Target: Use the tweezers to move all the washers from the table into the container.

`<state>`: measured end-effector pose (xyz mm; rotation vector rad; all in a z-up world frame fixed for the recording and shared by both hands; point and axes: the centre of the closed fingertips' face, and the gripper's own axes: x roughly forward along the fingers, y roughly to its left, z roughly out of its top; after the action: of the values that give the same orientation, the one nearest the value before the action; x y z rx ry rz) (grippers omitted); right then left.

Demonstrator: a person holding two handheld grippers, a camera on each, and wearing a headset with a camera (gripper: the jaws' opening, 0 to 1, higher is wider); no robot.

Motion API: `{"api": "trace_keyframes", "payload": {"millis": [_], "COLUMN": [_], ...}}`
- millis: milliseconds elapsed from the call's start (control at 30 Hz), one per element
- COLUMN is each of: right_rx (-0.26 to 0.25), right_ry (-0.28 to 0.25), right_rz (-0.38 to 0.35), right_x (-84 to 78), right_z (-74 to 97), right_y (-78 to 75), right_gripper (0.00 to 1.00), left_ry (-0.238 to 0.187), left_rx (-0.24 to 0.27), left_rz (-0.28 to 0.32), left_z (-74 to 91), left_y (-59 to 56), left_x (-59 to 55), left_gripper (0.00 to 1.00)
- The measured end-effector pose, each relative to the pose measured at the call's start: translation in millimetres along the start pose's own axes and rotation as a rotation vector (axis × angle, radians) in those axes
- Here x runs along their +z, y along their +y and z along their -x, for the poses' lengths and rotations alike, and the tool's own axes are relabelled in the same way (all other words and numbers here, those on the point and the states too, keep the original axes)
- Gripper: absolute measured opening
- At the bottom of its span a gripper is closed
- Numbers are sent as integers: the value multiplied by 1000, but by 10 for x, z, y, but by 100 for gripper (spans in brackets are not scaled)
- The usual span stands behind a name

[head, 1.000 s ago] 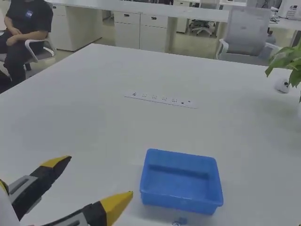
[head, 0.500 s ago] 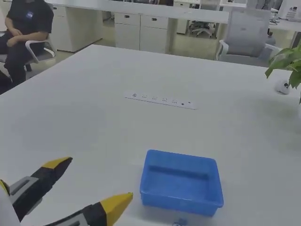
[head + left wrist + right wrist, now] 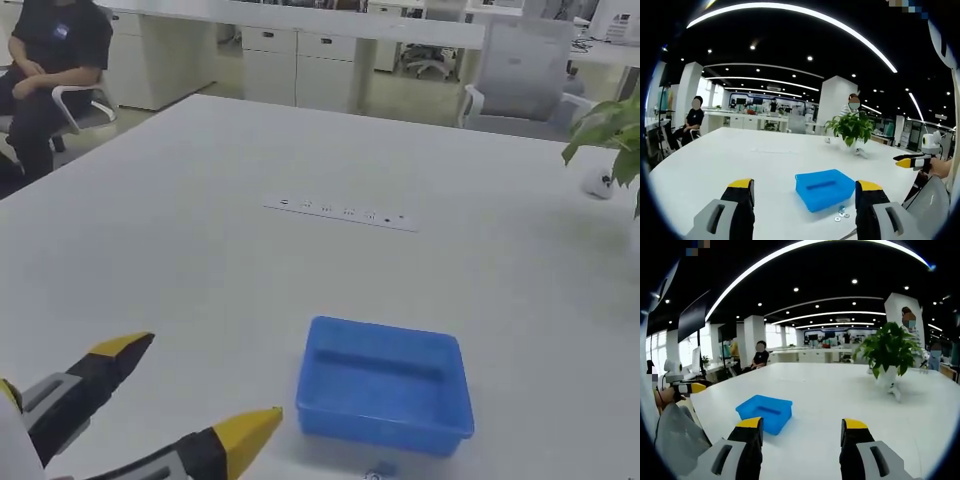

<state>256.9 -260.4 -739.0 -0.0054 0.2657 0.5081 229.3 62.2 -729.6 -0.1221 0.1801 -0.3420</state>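
- One blue container (image 3: 385, 385) stands on the white table (image 3: 180, 240).
- The washers (image 3: 841, 214) lie in one small cluster on the table, just beside the container (I count about four, but they are too small to be sure).
- My left gripper (image 3: 195, 388) is to the left of the container, its two jaws wide apart and holding nothing.
- My right gripper (image 3: 802, 427) is also spread wide and empty.
- One power strip (image 3: 345, 212) lies beyond the container.

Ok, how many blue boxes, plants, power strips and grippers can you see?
Blue container: 1
Potted plant: 1
Power strip: 1
Hand-held grippers, left and right: 2
Total: 5
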Motion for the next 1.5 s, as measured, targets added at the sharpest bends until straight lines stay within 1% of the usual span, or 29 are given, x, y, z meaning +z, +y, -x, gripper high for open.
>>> {"api": "trace_keyframes", "payload": {"millis": [67, 100, 167, 200, 233, 267, 300, 333, 367, 400, 433, 467, 500, 567, 600, 633, 667, 700, 767, 800, 833, 900, 933, 967, 1033, 1100, 1133, 1233, 1500], "right_rx": [5, 11, 13, 14, 27, 85, 120, 146, 196, 220, 282, 319, 367, 426, 435, 452, 492, 512, 534, 548, 554, 576, 580, 578, 576, 582, 584, 581, 573], "right_ry": [7, 18, 77, 126, 140, 162, 184, 199, 204, 215, 218, 218, 235, 266, 278, 291, 318, 328, 393, 428, 430, 465, 475, 481, 494, 495, 500, 508, 530], "right_rz": [4, 8, 85, 133, 163, 170, 176, 192, 194, 187, 163, 145, 141, 164, 169, 167, 169, 176, 196, 207, 212, 206, 222, 250, 286, 279, 275, 266, 279], "right_x": [-2, -11, -59, -106, -118, -148, -178, -197, -203, -216, -227, -232, -270, -351, -385, -427, -497, -534, -691, -777, -805, -889, -908, -919, -949, -962, -969, -981, -1035], "right_z": [-8, -14, -28, -44, -59, -69, -69, -74, -101, -123, -159, -185, -217, -276, -301, -322, -331, -340, -344, -333, -335, -301, -295, -296, -294, -290, -288, -287, -277], "right_y": [19, 33, 47, 73, 82, 169, 243, 296, 388, 437, 563, 643, 750, 908, 950, 1002, 1089, 1139, 1194, 1223, 1249, 1303, 1312, 1308, 1305, 1310, 1311, 1298, 1276], "right_gripper": [61, 62, 66, 70, 71, 66, 58, 45, 38, 32, 25, 21, 16, 9, 9, 10, 10, 10, 10, 10, 9, 9, 9, 9, 9, 10, 10, 10, 11], "left_ry": [2, 16, 88, 123, 147, 185, 200, 223, 233, 279, 300, 351, 380, 432, 455, 513, 530, 578, 628, 663, 714, 765, 793, 796, 816, 829, 859, 896, 915], "left_rx": [-2, -20, -81, -107, -125, -172, -216, -257, -301, -366, -383, -419, -447, -489, -523, -556, -559, -592, -608, -639, -664, -692, -706, -714, -740, -745, -754, -775, -817], "left_rz": [3, 11, 8, -46, -74, -90, -71, -55, -67, -93, -104, -134, -149, -173, -160, -147, -182, -251, -350, -369, -390, -476, -494, -513, -512, -554, -585, -646, -739], "left_z": [7, 13, 15, 0, -3, -1, -2, 0, 1, 20, 25, 24, 25, -5, -3, 13, -7, 9, -14, 6, 21, 5, 24, 9, -6, -49, -50, -52, -69], "left_y": [1, -16, -122, -181, -225, -316, -395, -464, -520, -592, -607, -636, -665, -713, -762, -806, -791, -800, -793, -819, -831, -811, -823, -837, -890, -884, -864, -847, -886], "left_x": [11, 3, -91, -130, -160, -211, -230, -250, -258, -319, -345, -410, -448, -533, -576, -668, -717, -820, -945, -1008, -1104, -1234, -1277, -1300, -1350, -1402, -1460, -1540, -1634], "left_gripper": [83, 80, 73, 70, 66, 62, 56, 49, 42, 35, 28, 23, 20, 18, 18, 18, 18, 17, 19, 20, 20, 20, 19, 18, 16, 13, 12, 11, 4]}}
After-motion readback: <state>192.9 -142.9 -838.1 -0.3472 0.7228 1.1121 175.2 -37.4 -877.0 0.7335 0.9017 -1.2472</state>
